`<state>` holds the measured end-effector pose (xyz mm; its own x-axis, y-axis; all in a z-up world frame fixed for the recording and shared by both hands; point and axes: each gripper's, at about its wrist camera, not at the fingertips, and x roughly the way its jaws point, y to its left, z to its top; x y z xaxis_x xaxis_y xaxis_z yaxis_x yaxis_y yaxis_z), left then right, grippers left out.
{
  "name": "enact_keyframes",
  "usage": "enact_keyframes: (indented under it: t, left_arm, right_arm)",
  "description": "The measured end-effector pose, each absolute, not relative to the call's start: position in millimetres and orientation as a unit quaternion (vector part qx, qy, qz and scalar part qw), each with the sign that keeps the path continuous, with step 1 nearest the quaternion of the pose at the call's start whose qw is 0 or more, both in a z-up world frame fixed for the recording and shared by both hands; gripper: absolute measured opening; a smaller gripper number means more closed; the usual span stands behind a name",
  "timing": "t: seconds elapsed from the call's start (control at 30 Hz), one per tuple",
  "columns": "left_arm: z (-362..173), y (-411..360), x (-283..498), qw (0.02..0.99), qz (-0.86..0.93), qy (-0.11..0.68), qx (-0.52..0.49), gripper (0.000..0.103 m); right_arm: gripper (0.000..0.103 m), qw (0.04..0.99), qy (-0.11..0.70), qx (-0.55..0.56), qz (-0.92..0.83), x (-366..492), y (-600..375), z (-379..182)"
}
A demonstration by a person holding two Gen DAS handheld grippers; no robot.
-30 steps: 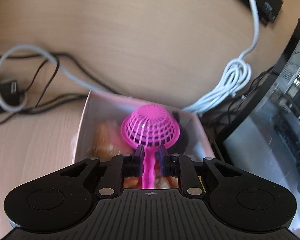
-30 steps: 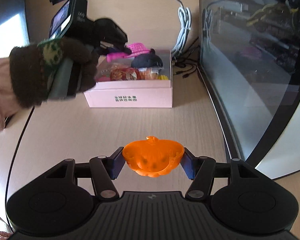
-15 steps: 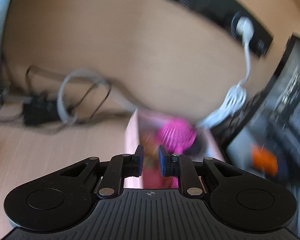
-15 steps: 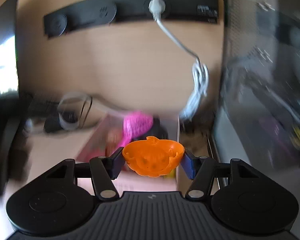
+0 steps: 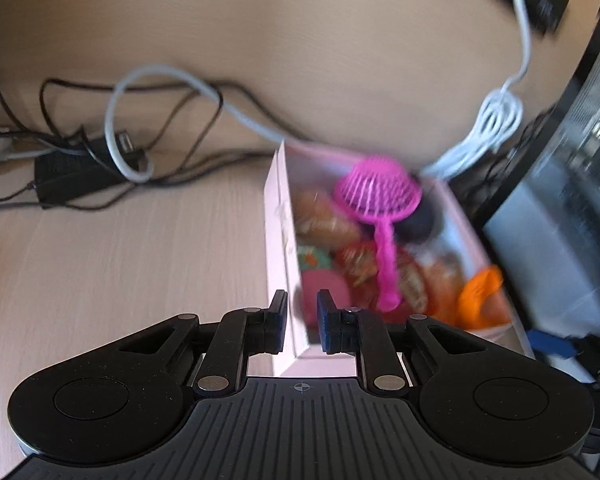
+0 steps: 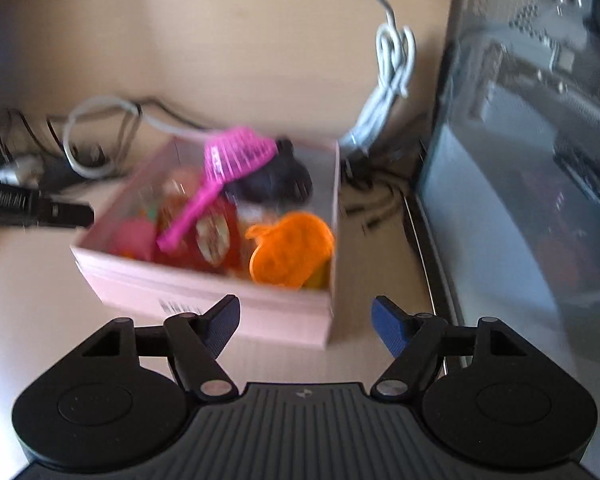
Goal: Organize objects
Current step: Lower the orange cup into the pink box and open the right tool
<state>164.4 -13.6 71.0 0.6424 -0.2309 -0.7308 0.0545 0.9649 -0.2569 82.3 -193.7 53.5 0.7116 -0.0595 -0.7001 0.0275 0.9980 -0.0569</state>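
A pink box [image 6: 204, 296] sat open on the desk, a barcode label on its near wall. A magenta strainer [image 6: 236, 156] lay on top of the contents, its mesh bowl turned dome-up toward the far end and its handle sloping down toward the near wall. An orange pumpkin-shaped cup [image 6: 290, 250] sat in the near right corner, tilted on its side against the wall. A dark round item [image 6: 276, 180] lay at the far right, just behind the strainer's bowl. Beneath them were red-and-brown packets [image 5: 360, 264] and a pink round piece [image 5: 324, 292], too blurred to tell further.
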Motion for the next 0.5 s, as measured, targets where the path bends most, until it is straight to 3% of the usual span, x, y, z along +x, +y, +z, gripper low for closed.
enact_keyframes:
  t: [0.07,0.13,0.3,0.5]
  left_arm:
    - [64.0,-15.5,166.9,0.901,-0.063,0.42,-0.09,0.031]
    - [61.4,-11.7,167.0,0.901,-0.047,0.422,-0.088,0.051]
    - [55.6,12.5,159.2,0.902,-0.014,0.416,-0.114,0.083]
    - [47.9,42.8,161.3,0.904,0.013,0.405,-0.134,0.099]
  right_arm:
    - [0.073,0.922,0.384,-0.032,-0.037,83.0,-194.5,46.1]
    - [0.073,0.92,0.387,-0.032,-0.048,85.4,-197.0,42.2]
    - [0.072,0.919,0.39,-0.03,-0.049,94.1,-191.9,39.6]
    - [0.072,0.924,0.38,-0.027,-0.039,100.3,-177.2,42.0]
